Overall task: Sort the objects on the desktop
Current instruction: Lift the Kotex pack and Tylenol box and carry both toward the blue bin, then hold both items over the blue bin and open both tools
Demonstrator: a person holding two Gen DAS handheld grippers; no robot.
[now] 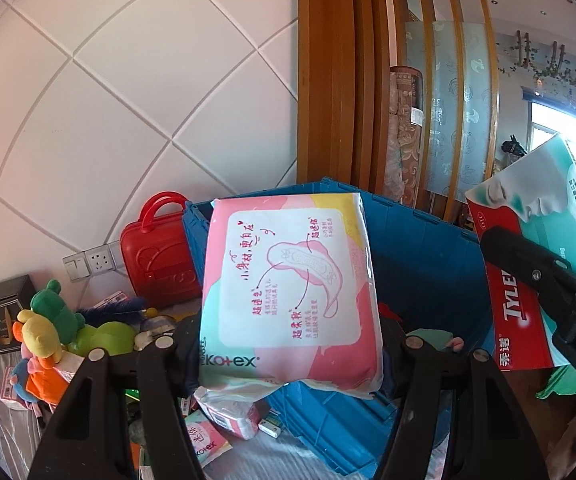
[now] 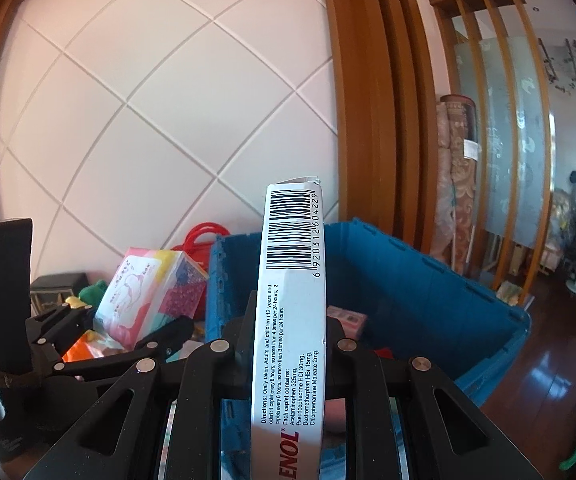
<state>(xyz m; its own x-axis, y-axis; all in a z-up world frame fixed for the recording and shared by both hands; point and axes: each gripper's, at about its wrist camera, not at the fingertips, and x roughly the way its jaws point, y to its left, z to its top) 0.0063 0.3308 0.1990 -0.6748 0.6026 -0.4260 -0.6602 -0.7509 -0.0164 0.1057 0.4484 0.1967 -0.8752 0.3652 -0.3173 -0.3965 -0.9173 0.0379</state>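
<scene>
My left gripper (image 1: 288,344) is shut on a pink and white Kotex pad pack (image 1: 288,280), held upright just in front of the near wall of the blue plastic crate (image 1: 427,240). The pack also shows in the right wrist view (image 2: 136,292). My right gripper (image 2: 288,340) is shut on a Tylenol medicine box (image 2: 291,312), held on edge with its barcode side toward the camera, above the crate's near rim (image 2: 427,280). In the left wrist view the Tylenol box (image 1: 527,256) hangs at the right with a black finger (image 1: 535,272) across it.
A red plastic case (image 1: 156,256) stands against the tiled wall behind the crate. Plush toys (image 1: 48,328), a dark box (image 1: 0,312) and small packets (image 1: 224,420) lie on the table at the left. A wooden door frame (image 2: 367,100) and wooden floor (image 2: 547,360) lie right.
</scene>
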